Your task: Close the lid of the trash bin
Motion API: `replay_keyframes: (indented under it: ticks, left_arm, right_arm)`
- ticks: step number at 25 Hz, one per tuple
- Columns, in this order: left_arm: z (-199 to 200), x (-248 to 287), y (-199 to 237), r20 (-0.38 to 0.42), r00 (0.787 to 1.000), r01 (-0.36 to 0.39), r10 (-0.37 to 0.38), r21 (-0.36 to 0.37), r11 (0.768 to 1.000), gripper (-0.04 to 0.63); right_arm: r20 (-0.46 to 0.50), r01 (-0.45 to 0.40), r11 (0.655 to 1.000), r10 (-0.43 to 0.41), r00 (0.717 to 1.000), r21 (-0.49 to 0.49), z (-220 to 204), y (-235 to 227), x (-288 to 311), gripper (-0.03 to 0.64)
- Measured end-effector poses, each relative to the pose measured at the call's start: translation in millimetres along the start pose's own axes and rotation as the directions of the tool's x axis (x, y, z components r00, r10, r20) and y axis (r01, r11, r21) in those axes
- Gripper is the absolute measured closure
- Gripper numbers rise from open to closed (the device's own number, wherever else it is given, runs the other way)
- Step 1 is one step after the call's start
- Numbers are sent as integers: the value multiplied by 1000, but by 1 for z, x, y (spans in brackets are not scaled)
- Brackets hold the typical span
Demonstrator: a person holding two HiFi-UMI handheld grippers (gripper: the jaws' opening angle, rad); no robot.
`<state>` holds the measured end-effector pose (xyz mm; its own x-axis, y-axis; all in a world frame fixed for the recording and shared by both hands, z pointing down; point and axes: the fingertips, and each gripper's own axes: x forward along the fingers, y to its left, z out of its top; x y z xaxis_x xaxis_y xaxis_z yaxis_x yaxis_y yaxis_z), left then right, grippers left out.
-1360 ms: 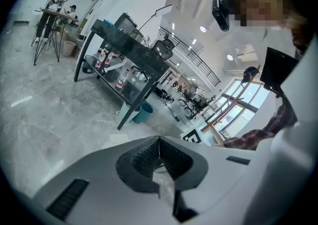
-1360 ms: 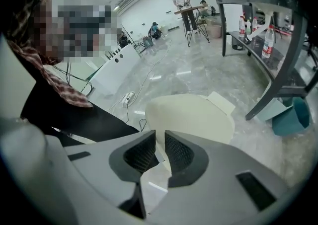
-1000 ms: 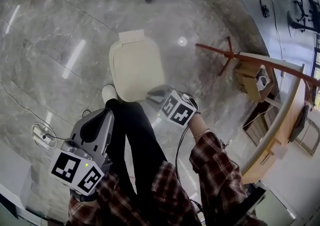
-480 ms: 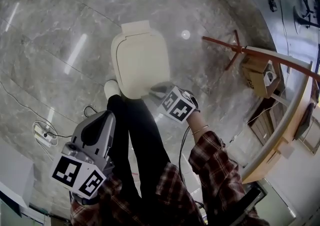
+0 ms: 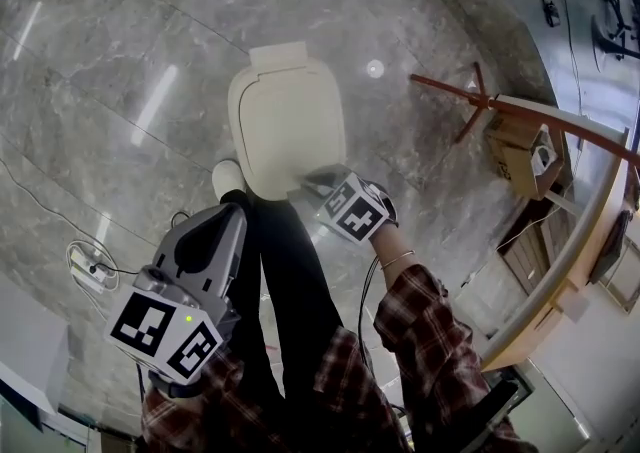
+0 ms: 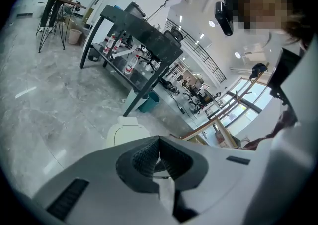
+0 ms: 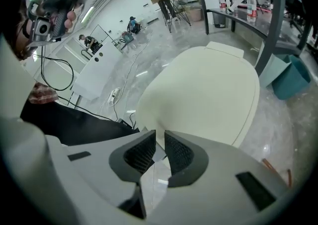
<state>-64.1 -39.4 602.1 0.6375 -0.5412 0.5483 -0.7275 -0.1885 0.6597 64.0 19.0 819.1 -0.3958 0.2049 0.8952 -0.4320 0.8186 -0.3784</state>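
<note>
A cream trash bin stands on the marble floor with its lid (image 5: 285,116) lying flat on top. My right gripper (image 5: 312,187) sits at the lid's near right edge. In the right gripper view the lid (image 7: 208,90) fills the space just past the right gripper (image 7: 160,138); its jaws stand almost together with nothing clearly between them. My left gripper (image 5: 222,216) hangs low at the left, away from the bin. In the left gripper view the left gripper (image 6: 159,143) is shut and empty, with the lid (image 6: 126,132) beyond it.
The person's black-trousered leg and white shoe (image 5: 228,178) stand against the bin's near side. A power strip (image 5: 85,271) with cable lies on the floor at left. A wooden rail (image 5: 520,116) and cardboard box (image 5: 515,156) stand right. A teal bin (image 7: 290,77) sits under a black table (image 6: 134,28).
The head camera has shifted a little, so the bin sits slightly lower and further right in view. The right gripper stays at the lid's near edge; the left gripper has risen a little.
</note>
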Motion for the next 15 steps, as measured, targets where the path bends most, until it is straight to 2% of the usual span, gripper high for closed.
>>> replay_keyframes:
  ticks: [15]
  left_arm:
    - [11, 9, 8, -6, 1000, 20, -20, -3, 1000, 583]
  right_arm:
    - [-4, 14, 999, -14, 1000, 43, 3, -4, 7, 563]
